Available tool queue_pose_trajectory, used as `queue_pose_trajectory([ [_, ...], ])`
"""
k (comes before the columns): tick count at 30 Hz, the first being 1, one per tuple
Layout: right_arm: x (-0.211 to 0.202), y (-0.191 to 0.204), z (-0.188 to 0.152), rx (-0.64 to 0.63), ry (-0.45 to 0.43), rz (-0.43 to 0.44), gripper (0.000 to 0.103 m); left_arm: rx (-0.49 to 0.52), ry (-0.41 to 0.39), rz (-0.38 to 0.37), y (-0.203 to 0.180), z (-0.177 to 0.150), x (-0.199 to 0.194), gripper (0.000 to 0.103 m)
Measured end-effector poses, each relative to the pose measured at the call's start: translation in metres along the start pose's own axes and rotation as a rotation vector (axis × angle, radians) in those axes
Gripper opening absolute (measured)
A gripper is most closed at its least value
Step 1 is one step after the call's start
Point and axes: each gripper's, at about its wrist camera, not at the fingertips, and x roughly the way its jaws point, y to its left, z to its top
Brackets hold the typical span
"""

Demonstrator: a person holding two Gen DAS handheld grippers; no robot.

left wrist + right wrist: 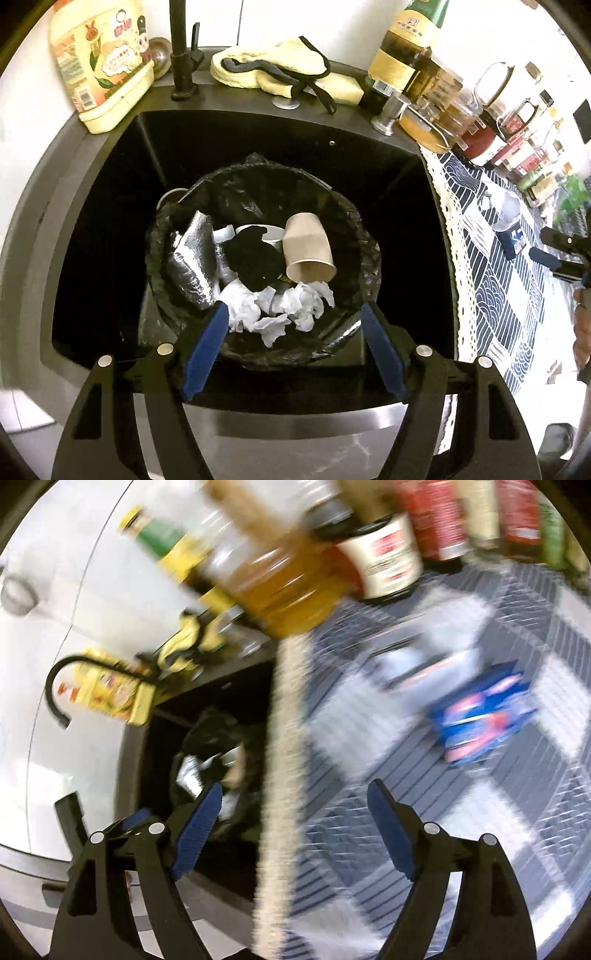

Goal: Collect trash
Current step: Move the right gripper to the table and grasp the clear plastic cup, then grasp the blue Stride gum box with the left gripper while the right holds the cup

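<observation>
A bin lined with a black bag (347,206) stands in the dark sink (110,206). It holds a brown paper cup (308,247), crumpled white tissues (280,306), a silver foil wrapper (192,262) and a black lump (251,258). My left gripper (293,317) is open and empty just above the bin's near rim. My right gripper (295,794) is open and empty over the patterned mat (388,775); its view is blurred. A blue crushed packet (484,716) lies on the mat ahead of it, also seen in the left wrist view (513,240).
A black tap (181,48), a yellow bottle (99,66), a yellow cloth (273,66) and a dark oil bottle (399,55) stand behind the sink. Jars and bottles (517,122) line the back of the mat. The bin shows left of the mat (210,753).
</observation>
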Motion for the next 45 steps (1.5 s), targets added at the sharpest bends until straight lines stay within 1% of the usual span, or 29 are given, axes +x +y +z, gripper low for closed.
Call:
queue_pose_trajectory([
  [2,-0.013,-0.024,0.009,-0.011,-0.009,-0.038,0.080,-0.013,-0.022,0.020,-0.009,-0.003,-0.005,0.072],
  [5,-0.024,-0.050,0.021,-0.050,-0.011,-0.054,0.080,-0.046,-0.039,0.058,-0.026,-0.013,-0.010,0.072],
  [8,-0.028,-0.071,0.036,-0.068,-0.019,-0.008,0.080,-0.085,-0.034,0.083,-0.043,-0.029,-0.014,0.072],
  [9,-0.028,-0.077,0.042,-0.070,-0.020,0.003,0.080,-0.117,-0.041,0.101,-0.049,-0.039,-0.017,0.072],
  [12,-0.024,-0.084,0.056,-0.110,-0.011,0.027,0.080,-0.181,-0.031,0.121,-0.066,-0.063,-0.023,0.072],
  [15,-0.012,-0.082,0.073,-0.165,0.034,0.030,0.080,-0.208,-0.026,0.165,-0.085,-0.085,-0.032,0.072],
  [20,0.009,-0.077,0.086,-0.213,0.114,0.008,0.080,-0.257,-0.058,0.221,-0.112,-0.113,-0.050,0.072],
  [22,0.017,-0.076,0.089,-0.229,0.140,0.003,0.077,-0.274,-0.069,0.233,-0.122,-0.122,-0.055,0.072],
  [24,0.027,-0.074,0.096,-0.248,0.163,0.003,0.068,-0.291,-0.080,0.244,-0.135,-0.134,-0.059,0.072],
  [27,0.037,-0.077,0.105,-0.243,0.197,-0.016,0.058,-0.317,-0.078,0.245,-0.149,-0.152,-0.058,0.072],
  [29,0.046,-0.079,0.109,-0.242,0.236,-0.041,0.053,-0.333,-0.073,0.248,-0.154,-0.161,-0.056,0.072],
  [31,0.051,-0.081,0.110,-0.253,0.253,-0.070,0.045,-0.350,-0.089,0.280,-0.159,-0.171,-0.058,0.072],
  [33,0.053,-0.082,0.111,-0.257,0.261,-0.076,0.030,-0.355,-0.106,0.318,-0.164,-0.177,-0.062,0.072],
  [34,0.053,-0.082,0.111,-0.256,0.263,-0.074,0.026,-0.364,-0.113,0.314,-0.166,-0.179,-0.064,0.072],
  [36,0.052,-0.081,0.111,-0.262,0.260,-0.069,0.012,-0.380,-0.122,0.309,-0.169,-0.181,-0.066,0.072],
  [39,0.046,-0.085,0.112,-0.245,0.264,-0.034,0.012,-0.371,-0.127,0.293,-0.176,-0.177,-0.066,0.072],
  [41,0.040,-0.088,0.112,-0.236,0.264,-0.001,0.012,-0.346,-0.124,0.289,-0.184,-0.171,-0.066,0.072],
  [44,0.026,-0.092,0.114,-0.227,0.253,0.041,0.012,-0.316,-0.127,0.289,-0.195,-0.163,-0.065,0.082],
  [45,0.020,-0.092,0.114,-0.222,0.247,0.059,0.012,-0.308,-0.132,0.285,-0.198,-0.159,-0.065,0.082],
])
